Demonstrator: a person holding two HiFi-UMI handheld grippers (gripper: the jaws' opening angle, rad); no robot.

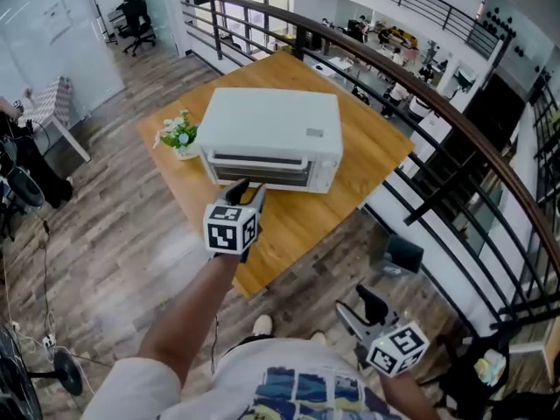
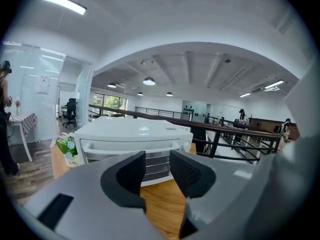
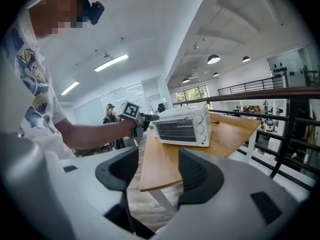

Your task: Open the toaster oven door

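– Left gripper [image 1: 248, 186] state?
– Jaws apart, nothing between them. It's held out over the wooden table [image 1: 367, 151]. Tips point at the front of the toaster oven [image 1: 271, 125], near the door [image 1: 262, 171]. No contact visible. Its own camera shows door glass through the gap.
– Right gripper [image 1: 354, 304]?
– Also wide, also empty. It's low, off the table's near edge, beside the person's torso, well apart from the oven. Its camera sees the table corner and the oven between the jaws, far off.
– Oven position?
– White unit, mid-table, front toward the person. Door is shut, with the handle bar [image 2: 100, 151] across the top of the glass. Three knobs [image 3: 200, 129] are stacked on the panel right of the door.
– Anything else on the table?
– A small potted plant [image 1: 179, 134] just beside the oven, on its left in the head view. A dark railing [image 1: 411, 94] runs behind the table, with wood-plank floor below.
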